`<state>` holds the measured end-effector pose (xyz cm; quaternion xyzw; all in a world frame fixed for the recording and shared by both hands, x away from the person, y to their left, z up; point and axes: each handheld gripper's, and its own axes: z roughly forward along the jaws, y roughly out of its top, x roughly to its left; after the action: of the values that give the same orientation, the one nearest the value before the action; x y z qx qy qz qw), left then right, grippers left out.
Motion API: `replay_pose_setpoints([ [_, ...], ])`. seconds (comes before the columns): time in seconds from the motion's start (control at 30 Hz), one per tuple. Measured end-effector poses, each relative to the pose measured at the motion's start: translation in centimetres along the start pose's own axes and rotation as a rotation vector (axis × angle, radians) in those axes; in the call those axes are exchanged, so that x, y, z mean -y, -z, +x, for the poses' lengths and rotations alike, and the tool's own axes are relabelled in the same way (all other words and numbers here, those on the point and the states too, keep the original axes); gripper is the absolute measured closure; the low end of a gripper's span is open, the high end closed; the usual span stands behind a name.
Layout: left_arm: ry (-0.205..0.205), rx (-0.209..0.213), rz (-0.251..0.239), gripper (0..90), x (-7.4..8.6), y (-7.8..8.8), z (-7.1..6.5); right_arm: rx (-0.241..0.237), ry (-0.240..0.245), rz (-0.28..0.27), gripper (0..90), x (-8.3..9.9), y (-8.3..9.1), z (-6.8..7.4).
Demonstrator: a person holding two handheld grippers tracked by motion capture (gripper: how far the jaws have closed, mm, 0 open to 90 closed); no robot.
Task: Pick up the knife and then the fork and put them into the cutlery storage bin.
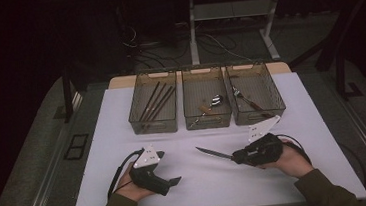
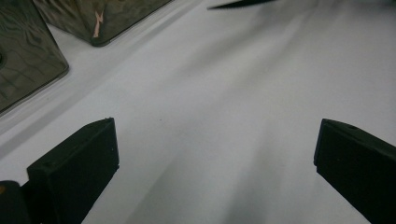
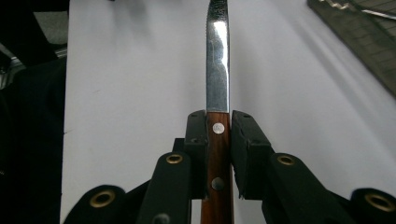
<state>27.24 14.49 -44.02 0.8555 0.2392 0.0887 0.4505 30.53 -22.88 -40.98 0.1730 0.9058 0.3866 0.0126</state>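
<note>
My right gripper (image 1: 237, 156) (image 3: 218, 127) is shut on the wooden handle of a knife (image 3: 217, 84), whose steel blade sticks out ahead. From above, the knife (image 1: 214, 153) points left and slightly away over the white table (image 1: 203, 181), a little off its surface. My left gripper (image 1: 174, 181) (image 2: 215, 154) rests near the front left of the table with its jaws wide apart and nothing between them. The knife tip (image 2: 238, 3) shows at the top edge of the left gripper view.
Three smoky plastic bins stand in a row at the back of the table: the left bin (image 1: 153, 102) holds chopsticks, the middle bin (image 1: 205, 98) a spoon, the right bin (image 1: 254, 92) a fork. The table's front edge lies close under both forearms.
</note>
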Motion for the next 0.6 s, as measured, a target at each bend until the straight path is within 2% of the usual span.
replay_pose_setpoints([
  [0.07,-0.001,0.0,0.001,0.0,0.0,0.0,0.0,-0.004,-0.035,-0.019,77.4,-0.1,0.4,-0.1],
  [0.6,-0.003,0.0,0.001,0.0,0.0,0.0,0.1,0.065,-0.064,-0.082,77.4,-0.5,3.2,-2.1],
])
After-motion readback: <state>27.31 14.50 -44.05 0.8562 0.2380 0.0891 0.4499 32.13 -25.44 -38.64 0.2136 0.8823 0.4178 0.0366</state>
